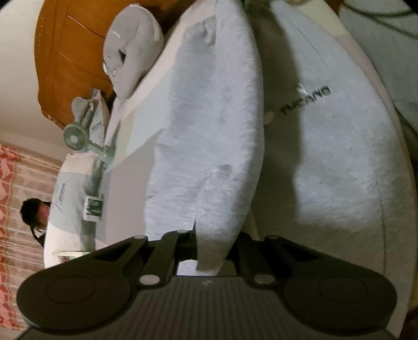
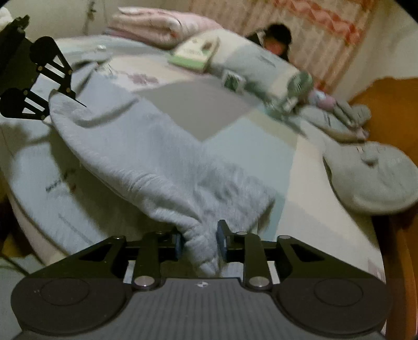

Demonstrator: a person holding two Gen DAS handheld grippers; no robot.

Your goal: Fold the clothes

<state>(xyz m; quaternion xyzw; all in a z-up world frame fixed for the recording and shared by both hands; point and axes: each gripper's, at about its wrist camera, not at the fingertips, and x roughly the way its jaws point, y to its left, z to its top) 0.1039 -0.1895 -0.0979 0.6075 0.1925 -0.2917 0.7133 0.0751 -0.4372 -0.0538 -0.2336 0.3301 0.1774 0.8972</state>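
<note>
- Garment (image 2: 146, 157): a pale grey fleecy piece of clothing, stretched between the two grippers above a bed (image 2: 261, 146). It hangs in a long sagging band from the upper left of the right wrist view down to the lower middle.
- Left gripper (image 2: 68, 100): closed tight on one end of the garment. In its own view the cloth (image 1: 209, 130) rises straight out from between the fingers and fills the middle of the picture.
- Right gripper (image 2: 199, 244): the other end of the garment is bunched between its blue pads (image 2: 221, 242). The fingers stand somewhat apart, and a sliver of gap shows on the right side of the bunch, so the cloth lies between the pads and is not squeezed.
- A second grey garment with dark lettering (image 1: 308, 100) lies flat on the bed beneath the lifted one, in its shadow.
- Bed cover: light, with large grey, pale blue and cream blocks.
- Further up the bed: a folded pink blanket (image 2: 156, 23), a small green and white box (image 2: 196, 52), and a rolled grey bundle (image 2: 261, 65).
- A small pale green fan (image 1: 75, 137) stands by the bundle in the left wrist view.
- A round grey cushion-like thing (image 2: 371, 172) sits at the bed's right edge.
- A wooden headboard (image 1: 75, 57) shows behind it.
- A person (image 2: 277, 41) is beyond the bed, in front of a pink patterned curtain (image 2: 326, 23).
</note>
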